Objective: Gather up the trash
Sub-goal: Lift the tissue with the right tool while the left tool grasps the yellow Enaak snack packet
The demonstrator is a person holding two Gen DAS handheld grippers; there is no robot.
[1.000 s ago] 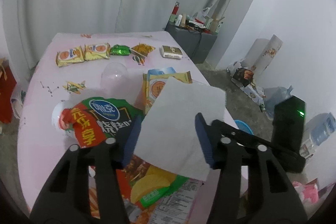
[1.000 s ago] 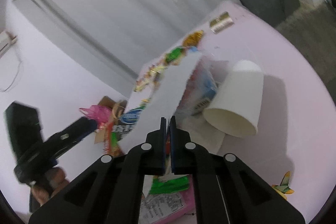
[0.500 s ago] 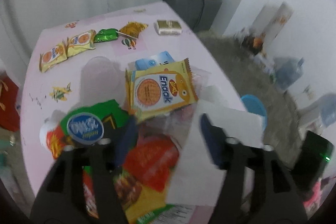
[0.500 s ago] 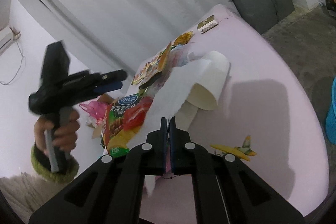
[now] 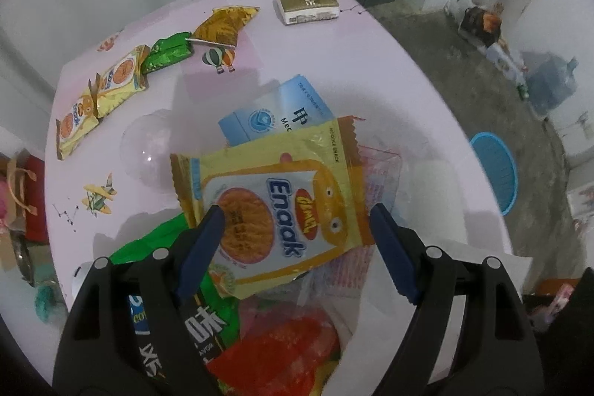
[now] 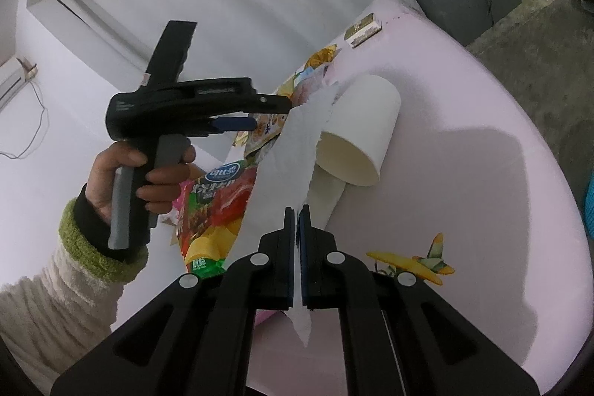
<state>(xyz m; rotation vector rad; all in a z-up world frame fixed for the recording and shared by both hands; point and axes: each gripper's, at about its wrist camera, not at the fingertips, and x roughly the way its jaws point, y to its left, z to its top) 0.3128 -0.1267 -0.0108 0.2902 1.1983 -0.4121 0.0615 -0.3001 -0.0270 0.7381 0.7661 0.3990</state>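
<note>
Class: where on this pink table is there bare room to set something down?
Bare cloth lies right of the paper cup, above the airplane print, toward the table edge. Crowded: the wrapper pile around the Enaak packet, and the far-left snack packets.

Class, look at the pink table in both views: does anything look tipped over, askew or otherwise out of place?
Yes. The white paper cup lies on its side, mouth facing the camera. Snack wrappers are heaped untidily near the table's edge, the yellow noodle packet lying crooked on top.
</note>
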